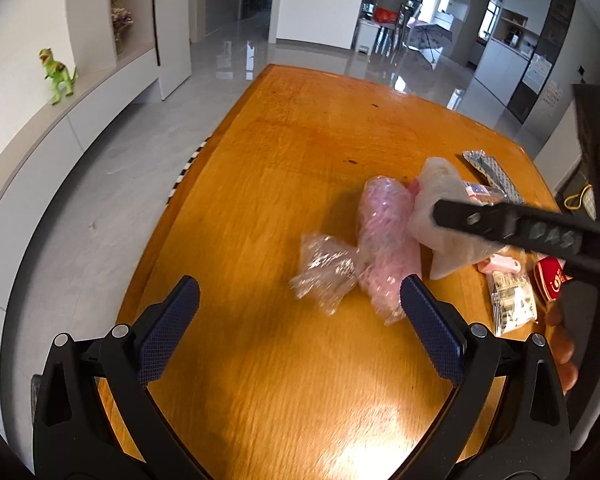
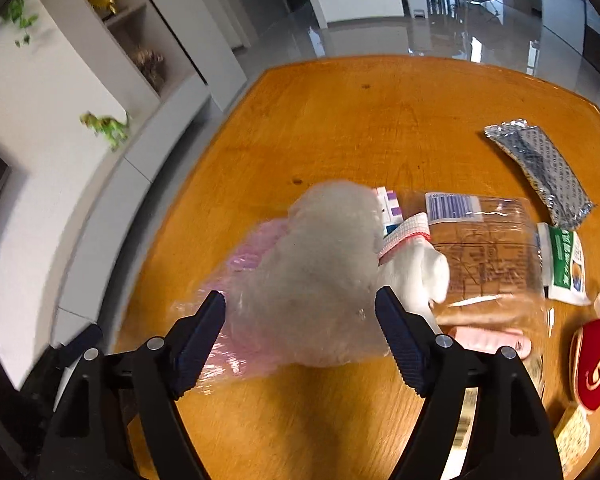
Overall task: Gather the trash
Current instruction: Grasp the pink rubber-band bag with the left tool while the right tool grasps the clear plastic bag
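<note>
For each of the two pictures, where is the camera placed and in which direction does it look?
Left wrist: sits on the left gripper, looks down along its open fingers over the wooden table; the right gripper and a hand show at the right.
Right wrist: sits on the right gripper, looks down at the whitish bag between its fingers.
Shared: table, whitish bag, pink bag, silver packet, green toy dinosaur.

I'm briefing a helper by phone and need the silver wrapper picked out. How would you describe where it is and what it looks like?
Find the orange wooden table. Near its far right corner lies the silver foil wrapper, flat and oblong, beyond the clear plastic bag. It alone is metallic grey with dense small print; its neighbours are clear, white, pink or red.
</note>
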`<state>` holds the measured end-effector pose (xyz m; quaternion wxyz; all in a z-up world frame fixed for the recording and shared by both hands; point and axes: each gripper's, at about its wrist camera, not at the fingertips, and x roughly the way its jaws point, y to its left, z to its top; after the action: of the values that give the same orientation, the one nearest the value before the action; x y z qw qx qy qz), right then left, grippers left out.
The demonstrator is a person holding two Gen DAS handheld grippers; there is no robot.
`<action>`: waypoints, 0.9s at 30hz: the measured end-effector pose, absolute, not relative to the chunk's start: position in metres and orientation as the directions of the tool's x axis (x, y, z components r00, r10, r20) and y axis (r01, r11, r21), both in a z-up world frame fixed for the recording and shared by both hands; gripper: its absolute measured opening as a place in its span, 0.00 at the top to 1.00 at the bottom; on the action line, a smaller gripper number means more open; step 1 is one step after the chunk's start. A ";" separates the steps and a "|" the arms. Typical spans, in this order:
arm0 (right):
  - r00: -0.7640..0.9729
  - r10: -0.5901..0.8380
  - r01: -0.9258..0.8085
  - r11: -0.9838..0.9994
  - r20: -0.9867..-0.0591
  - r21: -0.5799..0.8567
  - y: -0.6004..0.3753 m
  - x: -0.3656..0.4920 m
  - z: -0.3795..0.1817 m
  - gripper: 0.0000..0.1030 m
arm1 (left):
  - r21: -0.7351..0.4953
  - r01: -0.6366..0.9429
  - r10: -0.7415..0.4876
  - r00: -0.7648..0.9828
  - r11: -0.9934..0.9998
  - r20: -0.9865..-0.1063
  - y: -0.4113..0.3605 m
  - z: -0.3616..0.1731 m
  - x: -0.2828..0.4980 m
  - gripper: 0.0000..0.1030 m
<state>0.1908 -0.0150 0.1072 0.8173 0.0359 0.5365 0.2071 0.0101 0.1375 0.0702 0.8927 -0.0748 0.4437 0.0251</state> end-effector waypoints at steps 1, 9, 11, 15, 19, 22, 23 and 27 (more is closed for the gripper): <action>0.318 0.377 -0.314 0.908 -0.870 0.278 -0.014 0.194 0.102 0.65 | -0.098 -0.094 -0.022 0.601 0.991 -0.799 0.134 0.070 0.014 0.06; 0.382 0.469 -0.306 0.877 -0.796 0.370 -0.050 0.177 0.126 0.74 | 0.005 0.002 0.003 0.533 1.000 -0.846 0.098 0.050 0.061 0.06; 0.400 0.475 -0.304 0.875 -0.783 0.376 -0.058 0.174 0.134 0.74 | 0.003 -0.003 0.004 0.499 1.000 -0.867 0.096 0.036 0.072 0.06; 0.414 0.486 -0.316 0.869 -0.769 0.380 -0.069 0.160 0.144 0.74 | -0.061 -0.045 -0.031 0.493 0.997 -0.870 0.103 0.020 0.074 0.41; 0.412 0.503 -0.344 0.858 -0.759 0.382 -0.073 0.136 0.150 0.74 | -0.128 -0.052 -0.083 0.519 0.990 -0.851 0.111 0.030 0.057 0.53; 0.403 0.515 -0.363 0.849 -0.756 0.385 -0.066 0.120 0.151 0.74 | -0.137 -0.053 -0.087 0.541 0.989 -0.837 0.117 0.038 0.036 0.56; 0.402 0.517 -0.370 0.847 -0.756 0.383 -0.062 0.114 0.151 0.74 | -0.139 -0.055 -0.087 0.544 0.989 -0.834 0.118 0.038 0.030 0.57; 0.387 0.532 -0.391 0.834 -0.753 0.389 -0.053 0.084 0.150 0.74 | -0.179 -0.082 -0.102 0.562 0.981 -0.821 0.137 0.041 -0.004 0.59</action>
<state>0.0835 -0.0526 0.1497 0.8296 0.0738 0.4784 0.2783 -0.0040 0.1367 0.0414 0.8782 -0.0986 0.4681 -0.0058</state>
